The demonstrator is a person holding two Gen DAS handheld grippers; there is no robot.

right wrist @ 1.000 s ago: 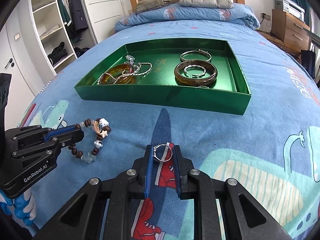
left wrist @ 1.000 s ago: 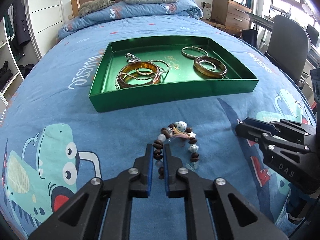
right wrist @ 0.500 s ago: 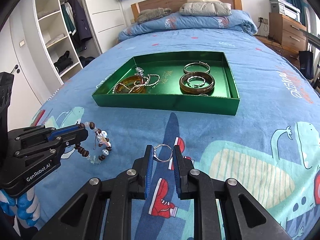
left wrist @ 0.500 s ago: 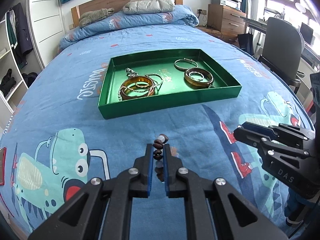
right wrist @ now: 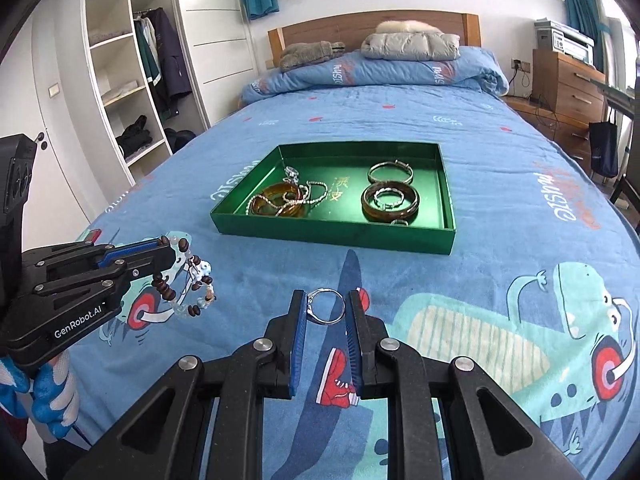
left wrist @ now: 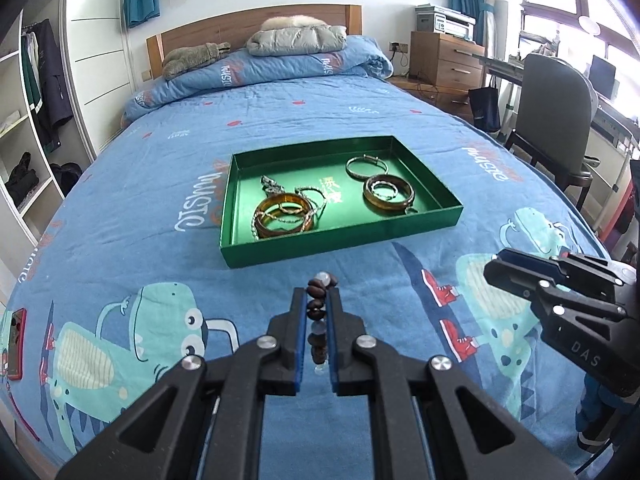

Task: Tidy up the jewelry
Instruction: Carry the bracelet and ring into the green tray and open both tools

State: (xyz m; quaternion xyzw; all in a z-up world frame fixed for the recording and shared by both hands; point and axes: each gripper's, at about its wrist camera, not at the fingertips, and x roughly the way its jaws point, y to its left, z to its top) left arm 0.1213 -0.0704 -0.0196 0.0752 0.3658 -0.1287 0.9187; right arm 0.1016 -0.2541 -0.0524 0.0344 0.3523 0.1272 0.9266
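A shallow green tray (left wrist: 344, 240) (right wrist: 332, 234) lies mid-bed and holds two amber bangles (left wrist: 282, 222) (right wrist: 390, 202), silver bangles and a silver chain. My left gripper (left wrist: 316, 300) (right wrist: 170, 250) is shut on a bracelet of brown and clear beads (left wrist: 318, 308) (right wrist: 188, 284), which dangles above the bedspread, short of the tray's near wall. My right gripper (right wrist: 326, 304) (left wrist: 500, 260) is shut on a silver ring (right wrist: 326, 306), also held in the air in front of the tray.
The blue dinosaur bedspread (left wrist: 120, 240) covers the bed, with a folded duvet and cushions at the headboard. A dark chair (left wrist: 556, 120), a desk and a wooden drawer unit stand to the right. Open wardrobe shelves (right wrist: 120, 92) stand to the left. A red-edged phone (left wrist: 14, 342) lies at the bed's left edge.
Both grippers have risen off the bedspread. The bead bracelet went up from the cover and now hangs from the left gripper. The ring rose with the right gripper. The tray looks farther off.
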